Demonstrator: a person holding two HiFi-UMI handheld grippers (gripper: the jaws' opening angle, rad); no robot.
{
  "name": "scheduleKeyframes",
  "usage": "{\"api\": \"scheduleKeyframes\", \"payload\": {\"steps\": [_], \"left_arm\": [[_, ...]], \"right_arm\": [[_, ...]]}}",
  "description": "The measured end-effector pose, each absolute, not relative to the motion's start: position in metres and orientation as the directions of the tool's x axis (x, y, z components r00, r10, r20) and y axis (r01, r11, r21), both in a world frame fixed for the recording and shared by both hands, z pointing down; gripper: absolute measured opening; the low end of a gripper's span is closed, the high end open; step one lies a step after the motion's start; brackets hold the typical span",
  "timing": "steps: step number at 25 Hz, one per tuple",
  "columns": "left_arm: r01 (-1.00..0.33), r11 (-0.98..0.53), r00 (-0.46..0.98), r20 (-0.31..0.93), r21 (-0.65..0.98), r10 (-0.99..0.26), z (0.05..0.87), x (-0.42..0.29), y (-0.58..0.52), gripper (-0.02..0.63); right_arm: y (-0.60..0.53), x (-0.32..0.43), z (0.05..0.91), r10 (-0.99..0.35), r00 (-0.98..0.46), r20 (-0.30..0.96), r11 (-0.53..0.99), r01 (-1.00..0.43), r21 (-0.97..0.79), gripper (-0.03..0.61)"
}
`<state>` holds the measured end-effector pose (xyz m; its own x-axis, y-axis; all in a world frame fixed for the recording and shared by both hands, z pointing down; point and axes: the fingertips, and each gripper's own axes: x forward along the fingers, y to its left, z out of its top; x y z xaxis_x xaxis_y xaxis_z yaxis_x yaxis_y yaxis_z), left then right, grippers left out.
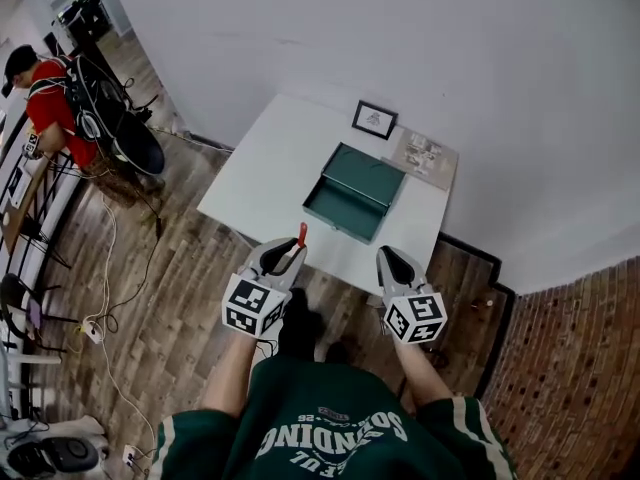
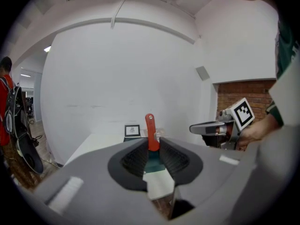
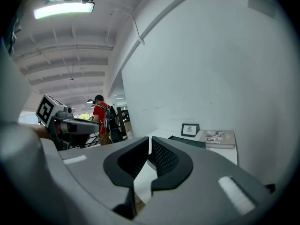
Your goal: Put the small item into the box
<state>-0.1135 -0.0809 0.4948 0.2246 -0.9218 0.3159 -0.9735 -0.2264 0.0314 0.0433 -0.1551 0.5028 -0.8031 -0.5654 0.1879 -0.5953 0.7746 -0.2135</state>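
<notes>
Left gripper: my jaws are clamped on the small red item. It is slim and flat with a rounded top and a hole in it, and it stands upright above the jaws. Right gripper: jaws together, holding nothing. Both are by the near edge of the white table. Farther on, the green box lies open, apart from the item. A framed picture sits at the far edge.

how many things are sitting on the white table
3: a framed picture at the far edge, a book right of it, and the open green box in the middle of the table. Its walls could hide something small inside.
</notes>
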Motion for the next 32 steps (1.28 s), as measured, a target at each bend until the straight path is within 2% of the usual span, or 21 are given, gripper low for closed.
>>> {"api": "scheduleKeyframes", "payload": {"steps": [20,32], "left_arm": [[-0.868,-0.491,0.484,0.337,0.070,-0.808,0.514,-0.201,-0.262,0.127],[-0.836,-0.539,0.536,0.357,0.102,-0.765,0.529,-0.193,-0.297,0.127]], "right_arm": [[-0.288,-0.045,0.506,-0.747,-0.617,0.247,0.581,-0.787,-0.208,0.003],[-0.315,-0.047,0.517,-0.756,-0.593,0.278,0.554,-0.806,-0.211,0.003]]}}
